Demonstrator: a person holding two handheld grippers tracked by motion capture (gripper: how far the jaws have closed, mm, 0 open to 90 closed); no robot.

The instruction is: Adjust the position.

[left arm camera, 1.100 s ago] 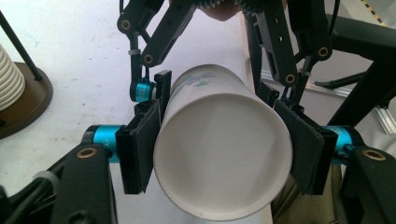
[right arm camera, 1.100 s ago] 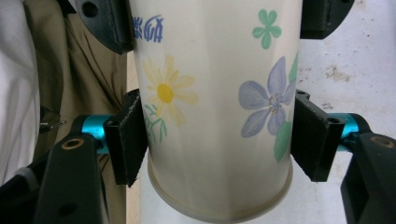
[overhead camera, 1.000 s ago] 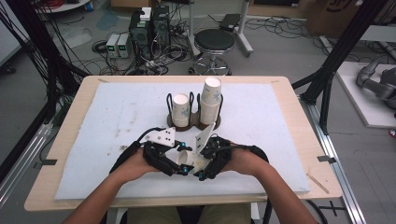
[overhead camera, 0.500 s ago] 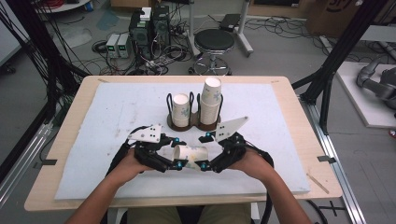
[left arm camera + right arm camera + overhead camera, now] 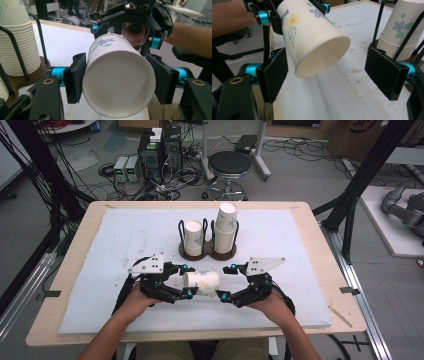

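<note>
- Left gripper [image 5: 187, 281] has its jaws clamped on a paper cup [image 5: 201, 283], one pad each side of the cup wall; in the left gripper view the cup [image 5: 117, 82] sits squeezed between both pads, its flat base facing that camera.
- Cup lies on its side, held just above the white mat [image 5: 120, 245], near the front edge, between the two hands.
- Right gripper [image 5: 229, 282] has its jaws wide apart, nothing gripped. In the right gripper view the cup [image 5: 312, 35] hangs between and ahead of the pads w/ gaps both sides; its left pad is close to the cup wall, can't tell if touching.
- Cup has flower print, yellow and purple.
- Behind the hands, mid-table: a dark cup holder [image 5: 207, 251] w/ wire loops and two bays.
- Left bay holds a short stack of cups [image 5: 193, 237]; right bay a taller stack [image 5: 225, 227]. Both upright.
- Held cup is apart from the holder, in front of it.
- Wooden table [image 5: 75, 245] under the mat; a black stool [image 5: 229, 164] and cables on the floor beyond.
</note>
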